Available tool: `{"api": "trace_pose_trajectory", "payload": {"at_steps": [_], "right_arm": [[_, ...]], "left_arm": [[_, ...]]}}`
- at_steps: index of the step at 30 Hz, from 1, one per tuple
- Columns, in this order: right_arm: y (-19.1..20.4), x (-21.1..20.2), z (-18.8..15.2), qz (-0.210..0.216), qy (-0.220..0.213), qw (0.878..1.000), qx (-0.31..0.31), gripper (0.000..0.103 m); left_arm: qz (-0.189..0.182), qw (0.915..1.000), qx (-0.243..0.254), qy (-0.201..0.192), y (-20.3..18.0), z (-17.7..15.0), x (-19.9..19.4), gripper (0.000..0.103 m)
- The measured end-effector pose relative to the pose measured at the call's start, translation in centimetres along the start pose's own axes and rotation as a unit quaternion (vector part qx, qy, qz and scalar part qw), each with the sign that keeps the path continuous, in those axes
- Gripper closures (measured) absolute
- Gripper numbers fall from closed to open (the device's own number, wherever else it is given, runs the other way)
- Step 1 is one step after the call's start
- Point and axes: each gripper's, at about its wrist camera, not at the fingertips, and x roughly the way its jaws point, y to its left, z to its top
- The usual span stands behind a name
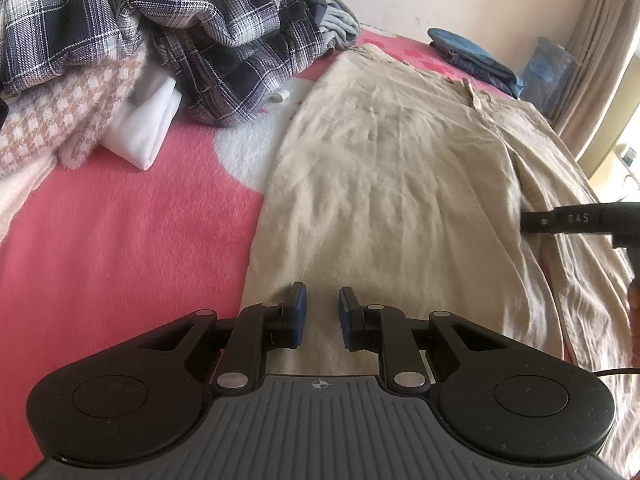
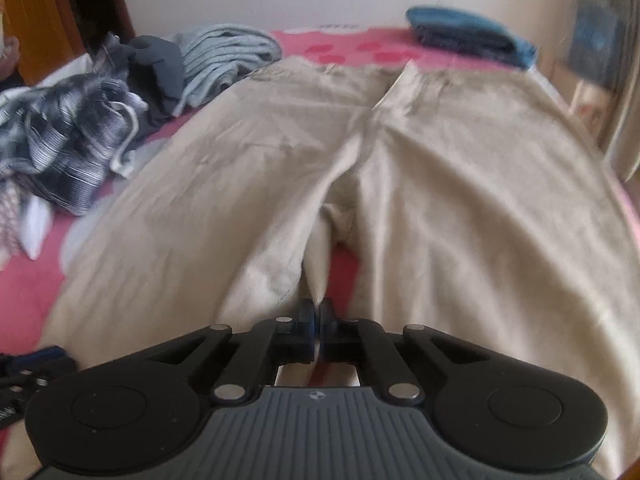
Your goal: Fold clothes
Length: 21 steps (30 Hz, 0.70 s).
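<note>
Beige trousers (image 1: pixel 392 168) lie spread flat on a pink blanket (image 1: pixel 120 232), waistband at the far end. My left gripper (image 1: pixel 323 304) hovers over the near end of the left leg, its blue pads a small gap apart, with only flat cloth showing below them. In the right wrist view the trousers (image 2: pixel 460 200) fork into two legs. My right gripper (image 2: pixel 319 312) is shut at the crotch gap, pinching a raised fold of the left leg's inner edge. From the left wrist view, the right gripper (image 1: pixel 526 222) reaches in from the right edge onto the cloth.
A heap of plaid shirts (image 1: pixel 180 28), a houndstooth cloth (image 1: pixel 60 120) and a folded white piece (image 1: pixel 148 128) crowd the far left. Grey knitwear (image 2: pixel 228 60) lies beside them. Folded blue clothes (image 1: pixel 472 56) sit by the wall. A curtain (image 1: pixel 600 60) hangs at the right.
</note>
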Motion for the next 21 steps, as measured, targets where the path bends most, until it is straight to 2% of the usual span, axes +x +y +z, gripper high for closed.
{"api": "trace_pose_trajectory", "payload": {"at_steps": [4, 7, 9, 13, 14, 18, 21], "right_arm": [[1.0, -1.1, -0.6, -0.056, -0.025, 0.997, -0.049, 0.102], [1.6, -0.8, -1.1, -0.081, -0.024, 0.993, -0.083, 0.102], [1.2, -0.2, -1.1, -0.076, -0.015, 0.994, -0.078, 0.102], [-0.5, -0.8, -0.3, -0.041, -0.017, 0.999, -0.009, 0.097], [-0.9, -1.4, -0.2, -0.032, -0.026, 0.999, 0.009, 0.094], [-1.9, -3.2, 0.4, -0.019, -0.073, 0.996, 0.046, 0.093], [-2.2, -2.7, 1.2, 0.011, -0.082, 0.994, 0.067, 0.093]], "left_arm": [[0.000, 1.0000, 0.000, 0.001, 0.0, 0.0, 0.1, 0.084], [0.003, 1.0000, 0.004, 0.000, -0.1, -0.1, 0.1, 0.084], [0.004, 1.0000, 0.007, 0.000, -0.1, -0.1, 0.1, 0.084], [0.004, 1.0000, 0.006, 0.001, 0.0, -0.1, 0.1, 0.084], [0.003, 1.0000, 0.005, 0.001, 0.0, -0.1, 0.1, 0.084], [0.002, 1.0000, 0.004, 0.002, 0.0, -0.1, 0.1, 0.084], [-0.001, 1.0000, -0.001, 0.004, 0.2, 0.0, 0.1, 0.084]]}}
